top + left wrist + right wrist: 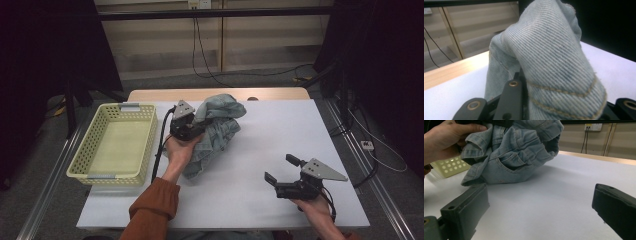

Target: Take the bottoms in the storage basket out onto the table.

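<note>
Pale-blue denim jeans, crumpled with tan stitching and a pocket showing, are clamped in the left tool; the right tool gapes empty.

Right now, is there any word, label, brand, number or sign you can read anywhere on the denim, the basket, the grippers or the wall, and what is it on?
None can be read.
Crumpled light blue denim garment: tan stitching and a pocket, no label or tag in sight.
Pale yellow perforated plastic basket: no lettering.
Yellow sticker above the white wall socket: too small and blurred to read.
</note>
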`<state>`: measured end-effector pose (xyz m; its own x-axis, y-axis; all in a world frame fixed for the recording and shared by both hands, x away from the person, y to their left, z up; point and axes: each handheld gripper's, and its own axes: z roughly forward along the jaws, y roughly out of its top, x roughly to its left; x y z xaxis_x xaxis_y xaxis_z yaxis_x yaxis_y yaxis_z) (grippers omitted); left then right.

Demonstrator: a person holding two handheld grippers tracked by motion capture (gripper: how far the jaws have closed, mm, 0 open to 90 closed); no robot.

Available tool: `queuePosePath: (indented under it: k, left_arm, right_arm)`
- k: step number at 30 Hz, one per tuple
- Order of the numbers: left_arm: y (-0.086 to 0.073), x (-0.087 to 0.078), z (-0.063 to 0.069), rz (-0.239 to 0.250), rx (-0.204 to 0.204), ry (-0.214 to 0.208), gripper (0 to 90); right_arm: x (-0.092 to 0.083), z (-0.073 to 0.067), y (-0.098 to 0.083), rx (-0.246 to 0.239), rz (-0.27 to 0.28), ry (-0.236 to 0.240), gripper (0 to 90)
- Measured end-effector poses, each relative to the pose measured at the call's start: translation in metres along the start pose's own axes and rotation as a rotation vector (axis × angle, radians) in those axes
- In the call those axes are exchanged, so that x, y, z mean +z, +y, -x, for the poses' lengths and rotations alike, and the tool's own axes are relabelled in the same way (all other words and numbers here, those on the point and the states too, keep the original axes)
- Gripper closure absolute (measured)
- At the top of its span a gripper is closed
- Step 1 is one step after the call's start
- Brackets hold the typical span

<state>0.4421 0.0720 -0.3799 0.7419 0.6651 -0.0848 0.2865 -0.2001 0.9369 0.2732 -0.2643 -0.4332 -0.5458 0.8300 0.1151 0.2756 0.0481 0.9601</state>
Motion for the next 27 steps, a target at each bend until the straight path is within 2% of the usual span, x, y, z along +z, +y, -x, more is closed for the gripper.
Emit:
queuePosePath:
  k: [5, 15, 19, 24, 27]
  left_arm:
    - [-0.005, 0.004, -0.001, -0.037, 0.004, 0.001, 73.6]
    - [-0.014, 0.015, -0.004, -0.11, -0.032, 0.01, 72.7]
    - [-0.02, 0.019, -0.004, -0.125, -0.031, -0.001, 70.9]
    - [-0.028, 0.024, -0.006, -0.169, -0.025, -0.006, 69.3]
    - [-0.034, 0.028, -0.004, -0.197, -0.006, -0.01, 67.4]
  right_arm:
    - [0.0, 0.0, 0.0, 0.002, -0.002, -0.001, 0.8]
    - [0.0, 0.0, 0.0, 0.002, -0.005, -0.003, 0.8]
    - [0.0, 0.0, 0.0, 0.002, -0.004, -0.003, 0.8]
    - [0.0, 0.0, 0.0, 0.004, -0.003, 0.0, 0.8]
    - [0.0, 0.0, 0.0, 0.004, -0.003, 0.001, 0.8]
